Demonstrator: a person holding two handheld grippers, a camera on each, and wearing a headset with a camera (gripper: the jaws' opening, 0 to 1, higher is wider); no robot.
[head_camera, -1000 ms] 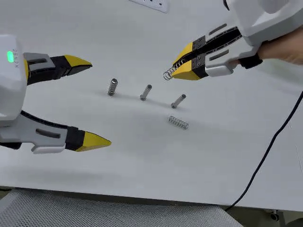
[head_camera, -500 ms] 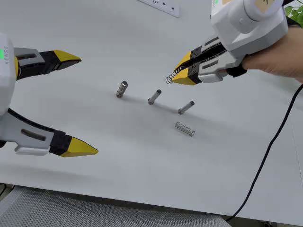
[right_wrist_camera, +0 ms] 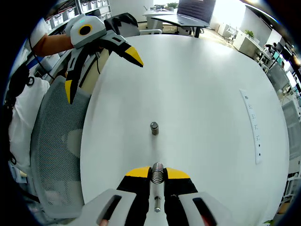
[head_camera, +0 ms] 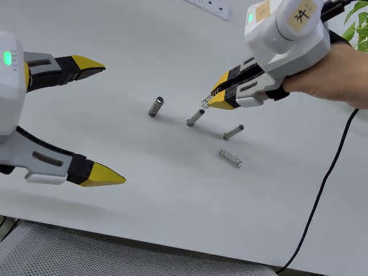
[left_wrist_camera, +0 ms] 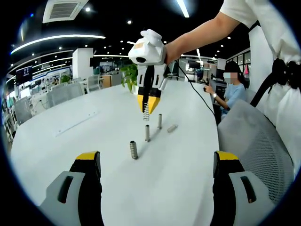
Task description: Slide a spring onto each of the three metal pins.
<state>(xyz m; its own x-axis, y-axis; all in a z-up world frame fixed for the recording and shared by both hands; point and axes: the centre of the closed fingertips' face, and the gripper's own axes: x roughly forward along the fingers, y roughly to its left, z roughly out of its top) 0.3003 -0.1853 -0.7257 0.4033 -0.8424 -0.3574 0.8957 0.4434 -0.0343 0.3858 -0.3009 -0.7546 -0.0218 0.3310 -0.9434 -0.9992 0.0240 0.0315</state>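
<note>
One white workbench (head_camera: 172, 195) carries everything. Two grippers work over it. The left gripper (head_camera: 114, 123), near left, has its jaws spread wide and empty and waits well apart from the work, judged to leave the approach free. The right gripper (head_camera: 213, 101), far right, is clenched on the held spring (head_camera: 205, 103), which juts from the jaw tips pointing down and left, so its open end leads toward the middle pin (head_camera: 195, 118). Three metal pins stand in a row mid-bench: the left pin (head_camera: 159, 100) is already sleeved by the fitted spring (head_camera: 153, 108), the middle pin is bare, and the right pin (head_camera: 233, 132) is bare. One loose spring (head_camera: 230, 158) lies flat just on the near side of the right pin, probably kept for it. Against half a second ago, the held spring's end is closer to the middle pin's top, near but not yet over it. The pins and the loose spring keep their arrangement, and the left gripper's jaws are as wide as before.
</note>
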